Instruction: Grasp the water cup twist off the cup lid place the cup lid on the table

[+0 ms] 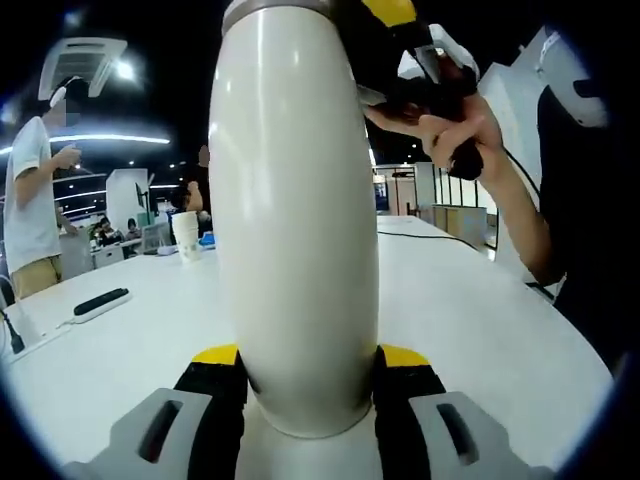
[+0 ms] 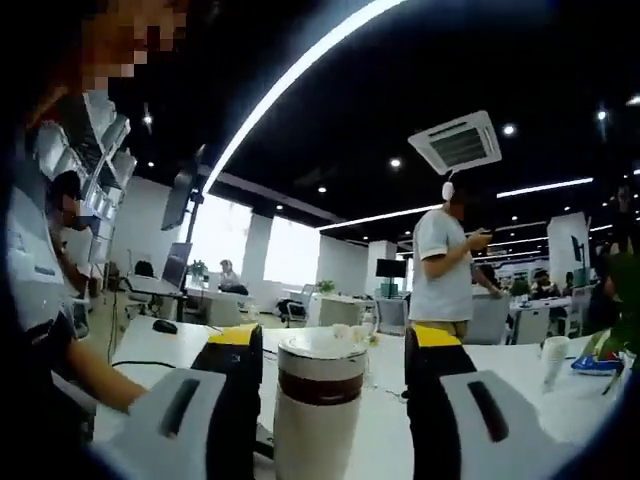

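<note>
A tall white water cup (image 1: 295, 220) stands upright between my left gripper's (image 1: 308, 356) jaws, whose yellow-tipped pads press on its lower body. Its grey lid (image 1: 285, 10) is at the top edge of the left gripper view. A hand (image 1: 450, 125) holds my right gripper (image 1: 395, 55) beside that lid. In the right gripper view, the cup (image 2: 318, 430) shows a dark band under the silvery lid (image 2: 320, 352). My right gripper (image 2: 337, 340) straddles the lid with a small gap on each side.
The white table (image 1: 470, 320) carries a paper cup (image 1: 186, 235), a dark bar on a white strip (image 1: 100, 300) and a thin cable (image 1: 425, 235). A person (image 2: 445, 265) stands behind the table. A mouse (image 2: 165, 326) and another paper cup (image 2: 553, 358) also rest on it.
</note>
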